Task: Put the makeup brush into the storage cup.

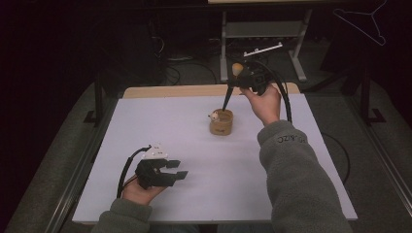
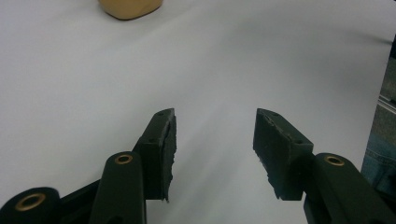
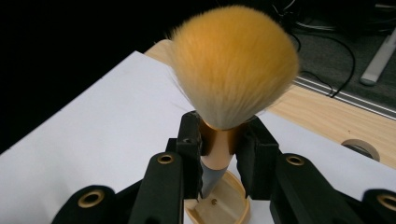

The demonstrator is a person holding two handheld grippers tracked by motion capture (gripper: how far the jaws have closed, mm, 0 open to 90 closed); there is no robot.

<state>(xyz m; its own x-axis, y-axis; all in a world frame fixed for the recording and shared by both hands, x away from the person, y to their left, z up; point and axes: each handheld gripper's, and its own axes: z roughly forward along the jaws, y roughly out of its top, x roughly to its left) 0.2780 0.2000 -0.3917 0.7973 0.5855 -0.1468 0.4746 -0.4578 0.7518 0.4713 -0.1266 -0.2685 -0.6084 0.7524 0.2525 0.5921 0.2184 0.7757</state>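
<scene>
Above the wooden cup (image 1: 221, 122), near the far middle of the white table (image 1: 160, 131), the right gripper (image 3: 219, 144) clamps a makeup brush (image 3: 231, 65) by its ferrule (bristles up, handle tip dipping toward the cup's mouth). Left gripper (image 1: 177, 169) rests at the near left, jaws about half apart, holding nothing.

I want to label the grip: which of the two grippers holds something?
The right gripper, over the wooden cup, is shut on the brush. The left gripper stands open over bare table.
</scene>
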